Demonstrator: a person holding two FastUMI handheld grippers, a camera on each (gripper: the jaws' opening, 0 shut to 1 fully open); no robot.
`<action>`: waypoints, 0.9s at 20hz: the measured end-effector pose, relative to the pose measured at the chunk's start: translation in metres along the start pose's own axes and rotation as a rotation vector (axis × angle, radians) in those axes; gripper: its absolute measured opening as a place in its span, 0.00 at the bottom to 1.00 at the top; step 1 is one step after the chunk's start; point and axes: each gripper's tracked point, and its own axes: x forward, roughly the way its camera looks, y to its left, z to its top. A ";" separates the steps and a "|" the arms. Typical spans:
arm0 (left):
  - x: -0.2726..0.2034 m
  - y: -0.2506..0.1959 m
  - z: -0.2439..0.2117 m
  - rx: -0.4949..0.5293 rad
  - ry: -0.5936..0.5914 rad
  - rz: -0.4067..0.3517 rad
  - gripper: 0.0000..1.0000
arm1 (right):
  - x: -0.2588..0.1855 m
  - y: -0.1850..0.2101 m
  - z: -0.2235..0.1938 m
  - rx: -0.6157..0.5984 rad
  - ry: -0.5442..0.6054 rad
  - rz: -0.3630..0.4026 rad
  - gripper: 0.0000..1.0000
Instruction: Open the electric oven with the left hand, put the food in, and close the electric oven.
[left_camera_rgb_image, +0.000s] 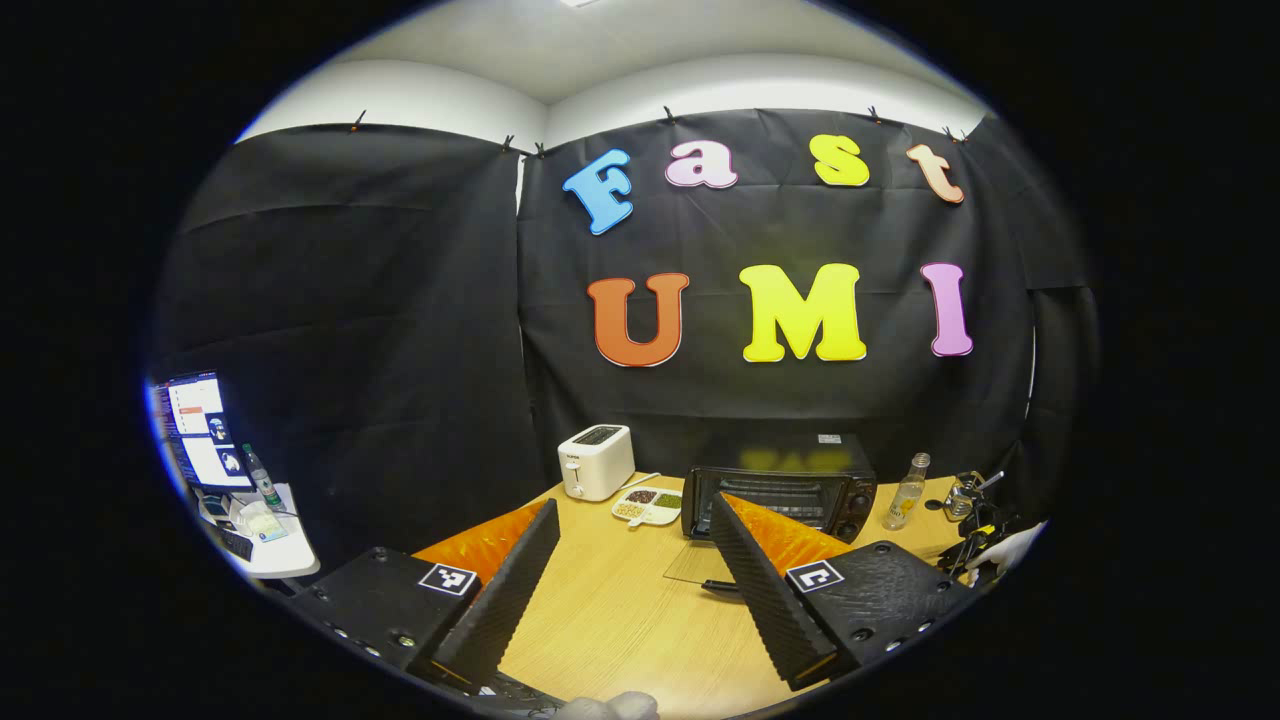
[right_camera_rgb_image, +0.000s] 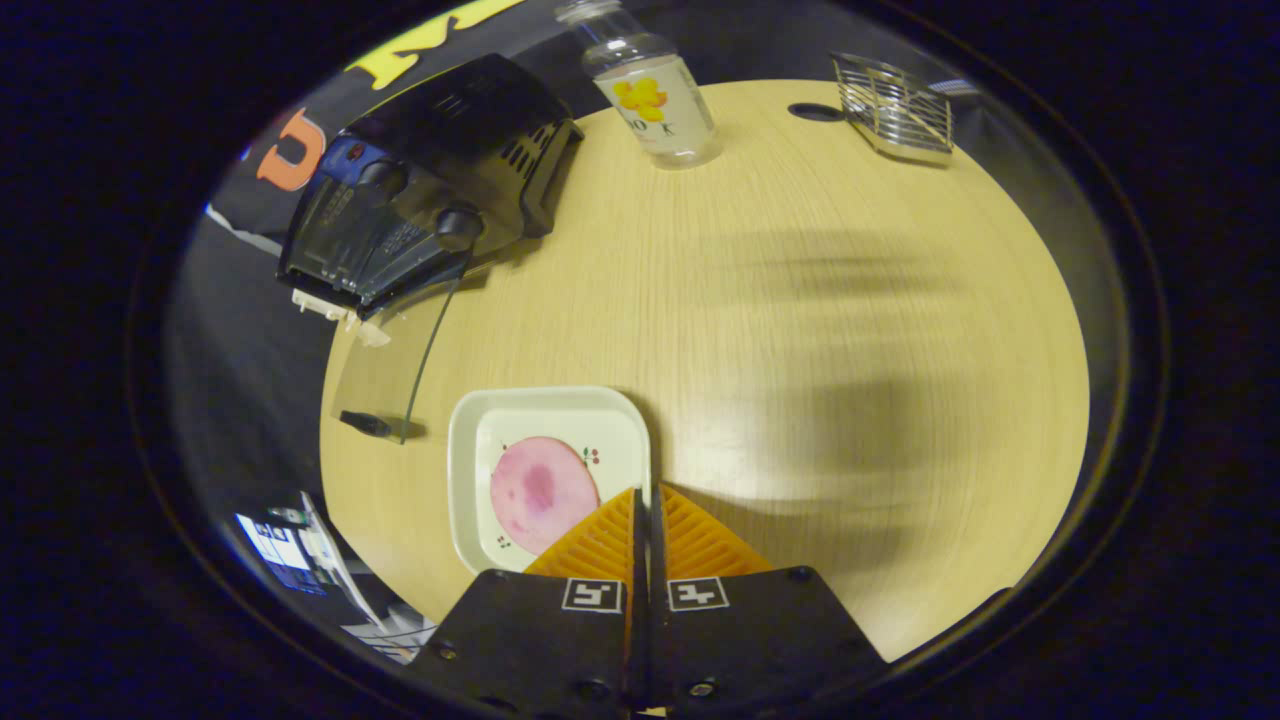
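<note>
Oven (left_camera_rgb_image: 778, 492) at the back of the wooden table (left_camera_rgb_image: 620, 620), door (left_camera_rgb_image: 700, 562) dropped flat toward me, as my left claw (left_camera_rgb_image: 630, 560) hangs above the tabletop with its fingers spread wide and nothing between them. Left of the oven sits a divided dish (left_camera_rgb_image: 648, 504) of grains or beans, and beyond it a white toaster (left_camera_rgb_image: 596, 461). Right of the oven stands a clear bottle (left_camera_rgb_image: 906, 492). Farther right, a gloved hand (left_camera_rgb_image: 1010, 550) holds a second gripper at the table's edge. A monitor (left_camera_rgb_image: 200, 430) and a small bottle rest on a side desk at far left.

From my right gripper view, the right claw (right_camera_rgb_image: 645, 505) has its fingers pressed together at the rim of a white plate (right_camera_rgb_image: 470, 450) bearing a round pink slice of ham (right_camera_rgb_image: 535, 490). Whether the fingers pinch the plate's edge or merely meet above it, I cannot tell. The plate sits on the table (right_camera_rgb_image: 800, 350) near its front edge, well apart from the oven (right_camera_rgb_image: 420, 200), whose glass door (right_camera_rgb_image: 385, 380) lies open just beside the plate's far corner. The bottle (right_camera_rgb_image: 650, 90) stands at the table's back, near a wire rack (right_camera_rgb_image: 895, 105).
</note>
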 end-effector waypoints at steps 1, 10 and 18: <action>0.000 0.000 0.001 -0.003 -0.002 0.002 0.96 | -0.001 0.001 0.000 0.026 0.011 0.034 0.04; -0.005 -0.001 0.003 0.018 -0.007 -0.043 0.96 | -0.017 0.012 -0.003 0.271 -0.068 0.240 0.00; 0.006 0.009 -0.002 0.030 0.013 -0.178 0.96 | -0.079 0.071 0.001 0.370 -0.281 0.282 0.04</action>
